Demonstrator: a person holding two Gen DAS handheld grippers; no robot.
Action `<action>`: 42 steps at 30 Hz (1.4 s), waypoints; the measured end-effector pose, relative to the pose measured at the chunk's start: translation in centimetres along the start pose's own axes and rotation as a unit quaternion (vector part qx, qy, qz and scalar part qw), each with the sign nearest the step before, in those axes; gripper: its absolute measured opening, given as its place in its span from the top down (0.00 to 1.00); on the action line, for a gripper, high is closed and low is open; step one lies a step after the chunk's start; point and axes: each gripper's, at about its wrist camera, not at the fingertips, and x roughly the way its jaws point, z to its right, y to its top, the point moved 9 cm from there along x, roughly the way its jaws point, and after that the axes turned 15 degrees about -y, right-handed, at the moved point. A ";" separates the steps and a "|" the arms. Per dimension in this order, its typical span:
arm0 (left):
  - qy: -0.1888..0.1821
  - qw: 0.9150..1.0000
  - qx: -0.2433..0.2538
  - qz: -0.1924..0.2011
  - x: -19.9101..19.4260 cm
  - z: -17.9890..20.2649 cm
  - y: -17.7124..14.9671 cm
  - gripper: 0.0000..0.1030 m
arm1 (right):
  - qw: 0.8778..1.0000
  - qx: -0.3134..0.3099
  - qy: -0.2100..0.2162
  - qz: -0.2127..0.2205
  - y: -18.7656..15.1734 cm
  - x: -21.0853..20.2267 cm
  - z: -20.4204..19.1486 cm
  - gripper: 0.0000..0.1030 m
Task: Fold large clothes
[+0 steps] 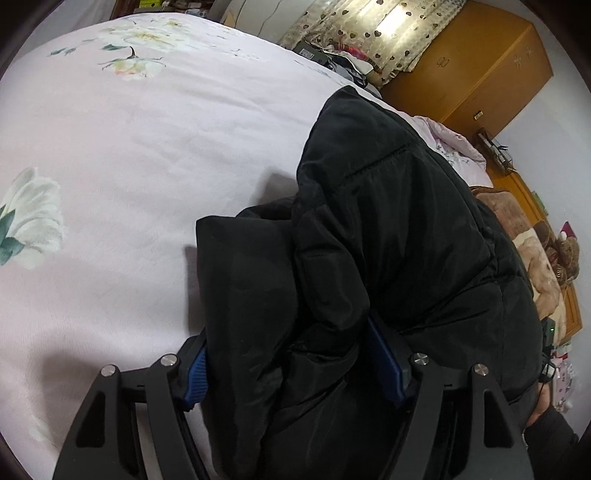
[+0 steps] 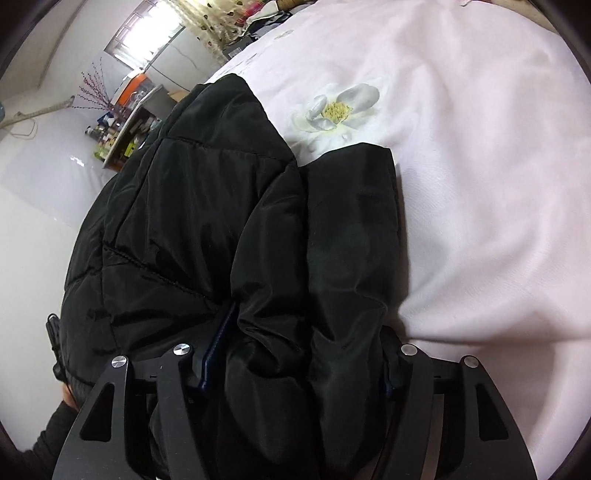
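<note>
A black padded jacket [image 1: 388, 229] lies bunched on the pink floral bedspread [image 1: 129, 166] near the bed's edge. In the left wrist view my left gripper [image 1: 288, 343] has a thick fold of the jacket filling the gap, and both blue pads [image 1: 195, 365] press against the fabric. In the right wrist view the same jacket [image 2: 192, 206] is gathered between the jaws of my right gripper [image 2: 310, 336]. Its left blue pad [image 2: 218, 343] digs into the cloth, while the other pad is mostly hidden by fabric. A folded sleeve or panel [image 2: 354, 221] lies flat toward the bed's middle.
The bedspread [image 2: 480, 184] stretches wide beyond the jacket. An orange wooden cabinet [image 1: 480, 66] and a heart-print curtain [image 1: 369, 33] stand past the bed. A brown blanket [image 1: 532, 258] lies at the right. A cluttered shelf [image 2: 125, 133] stands by the wall. A person's dark sleeve [image 1: 554, 428] shows low down.
</note>
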 end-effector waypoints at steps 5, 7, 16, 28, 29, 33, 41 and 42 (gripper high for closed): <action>0.027 1.000 0.014 0.005 0.2 1.3 0.3 0.39 | 0.999 -0.017 -0.024 0.018 -0.1 -0.9 -0.7 0.53; 0.037 0.999 0.013 0.005 0.1 1.7 0.4 0.44 | 0.999 -0.017 -0.030 0.020 0.0 -1.0 -0.8 0.58; 0.073 0.996 0.035 0.020 -3.1 5.1 1.5 0.72 | 0.997 -0.024 -0.055 0.044 0.4 -5.5 -2.1 0.76; 0.062 0.995 0.042 0.059 -12.0 8.6 -4.6 0.73 | 0.996 -0.044 -0.032 0.069 -5.9 -13.6 -2.7 0.77; 0.063 0.995 0.041 0.060 -12.3 8.9 -4.7 0.73 | 0.996 -0.045 -0.030 0.069 -6.5 -14.0 -2.7 0.77; 0.065 0.994 0.050 0.068 -13.9 9.4 -4.4 0.74 | 0.996 -0.051 -0.020 0.068 -7.1 -14.7 -3.6 0.77; 0.066 0.992 0.066 0.090 -14.9 8.9 0.2 0.74 | 0.993 -0.077 -0.009 0.094 -2.8 -14.4 -7.2 0.77; 0.067 0.991 0.069 0.093 -14.8 8.7 1.3 0.74 | 0.992 -0.080 -0.008 0.097 -2.3 -14.3 -7.5 0.77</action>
